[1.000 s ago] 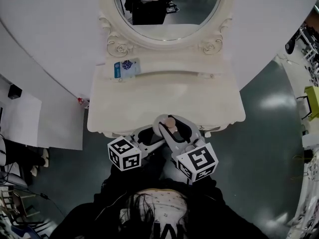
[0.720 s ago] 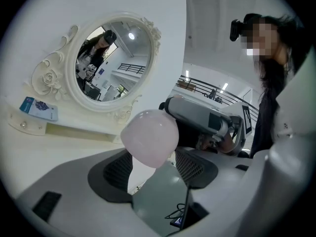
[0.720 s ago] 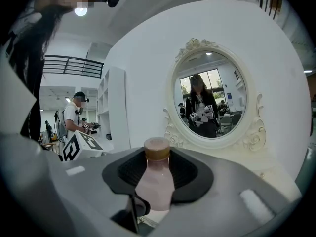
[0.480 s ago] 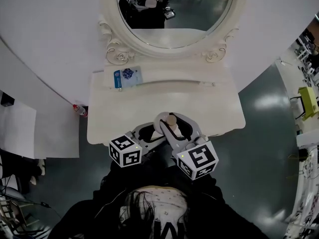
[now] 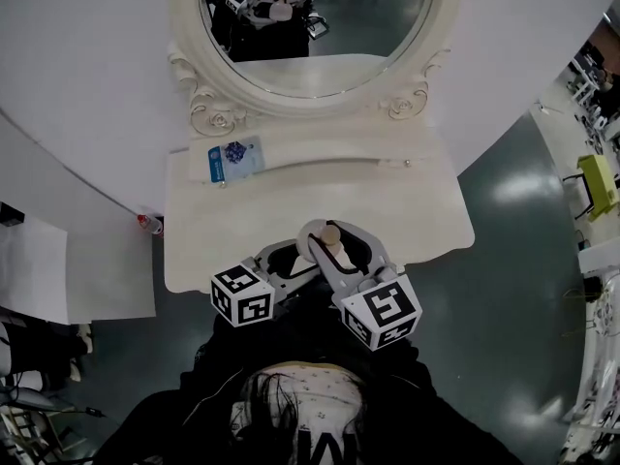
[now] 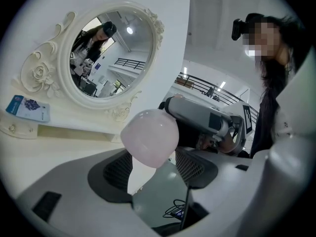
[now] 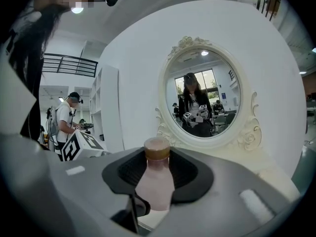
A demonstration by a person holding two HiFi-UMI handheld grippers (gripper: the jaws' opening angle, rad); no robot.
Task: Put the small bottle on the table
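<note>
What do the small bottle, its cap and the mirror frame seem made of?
The small bottle: likely translucent pink plastic or frosted glass, matte. Its cap: brownish, dull, maybe plastic or wood. The mirror frame: cream, carved scrolls, slight sheen; painted wood or resin.

Oval mirror in an ornate, carved cream-white frame [image 5: 310, 27] stands upright along the back edge of the cream-white dressing table [image 5: 417, 216], roughly centred. Flat blue-and-white printed packet [image 5: 233, 159] lies on the raised rear ledge near the back left corner, just below the frame's left scroll. Off the table's left edge, a small red-capped item [image 5: 148, 224] lies on the glossy grey-green floor [image 5: 523, 260], just beside a flat white panel [image 5: 92, 264]. Yellow-green object [image 5: 599, 184] noted at far right; identity unclear.
</note>
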